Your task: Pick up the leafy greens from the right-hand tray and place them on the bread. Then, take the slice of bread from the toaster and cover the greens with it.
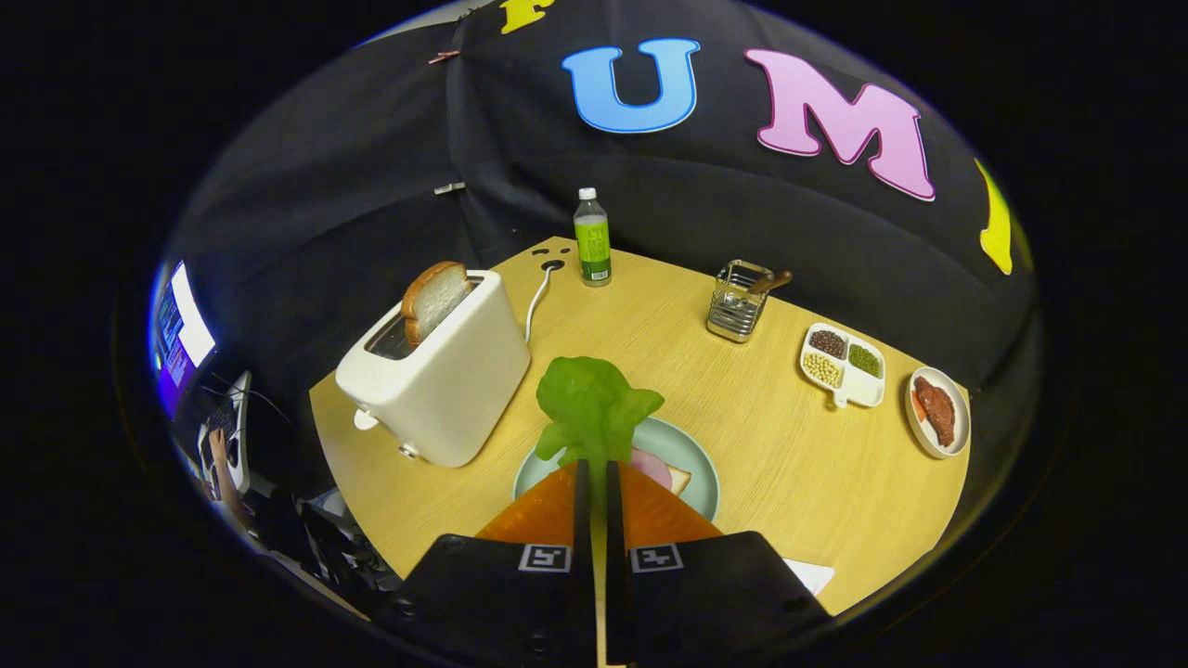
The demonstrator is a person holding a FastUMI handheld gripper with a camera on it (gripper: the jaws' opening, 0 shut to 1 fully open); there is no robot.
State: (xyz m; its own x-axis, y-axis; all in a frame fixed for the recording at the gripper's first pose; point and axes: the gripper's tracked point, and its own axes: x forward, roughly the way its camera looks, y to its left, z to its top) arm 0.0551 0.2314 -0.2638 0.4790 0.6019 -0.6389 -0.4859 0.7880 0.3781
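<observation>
1. Gripper (594, 468): fingers nearly closed, pinching the leafy greens (594, 408) at their base.
2. Greens held above the pale green plate (691, 464), over bread (680, 480) topped with a pink slice.
3. Second bread slice (432, 299) stands in the toaster (445, 371), beside the plate.

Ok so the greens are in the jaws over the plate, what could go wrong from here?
1. The gripper pinches only the bottom edge of the leafy greens, so they might slip or flop aside on release.
2. They hide most of the plate and bread, so aiming is harder.
3. The toaster stands close beside the plate.
</observation>
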